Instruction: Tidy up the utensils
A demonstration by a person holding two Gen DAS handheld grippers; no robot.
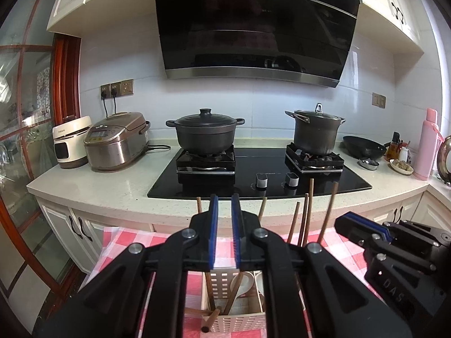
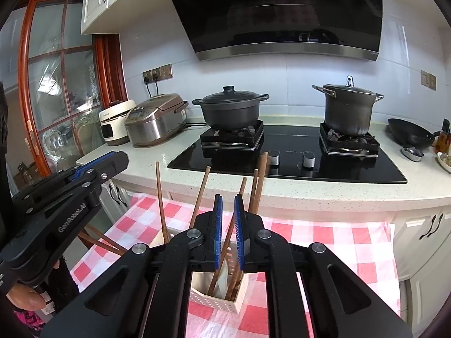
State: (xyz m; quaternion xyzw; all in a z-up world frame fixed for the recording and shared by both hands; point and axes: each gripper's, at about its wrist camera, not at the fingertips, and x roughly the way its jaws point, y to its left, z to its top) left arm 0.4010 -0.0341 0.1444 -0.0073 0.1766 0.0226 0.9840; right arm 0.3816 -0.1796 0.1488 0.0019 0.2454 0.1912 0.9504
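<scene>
While the left wrist view looks toward the stove, the left gripper (image 1: 224, 208) hangs above a white perforated utensil holder (image 1: 239, 301) on a red-checked cloth (image 1: 132, 239), jaws narrow with a small gap and nothing between the blue pads. Brown wooden chopsticks (image 1: 328, 211) lean out of the holder, a white spoon (image 1: 248, 281) sits inside, and one chopstick lies across its front rim. Right gripper (image 1: 345, 219) enters from the right edge, pads close together. Behind: counter (image 1: 98, 186), black pot (image 1: 205, 133), steel stockpot (image 1: 317, 131), rice cooker (image 1: 117, 140), white cooker (image 1: 70, 142), wok (image 1: 363, 146), pink flask (image 1: 428, 143). Right wrist view: right gripper (image 2: 228, 205) sits over the same utensil holder (image 2: 217, 295), jaws narrow; one chopstick (image 2: 225, 249) passes up through the gap, contact with the pads cannot be told. Other chopsticks fan out behind. Left gripper (image 2: 112, 157) comes in at left, held by a hand (image 2: 25, 298), with more chopsticks lying on the cloth (image 2: 324, 239) under it.
</scene>
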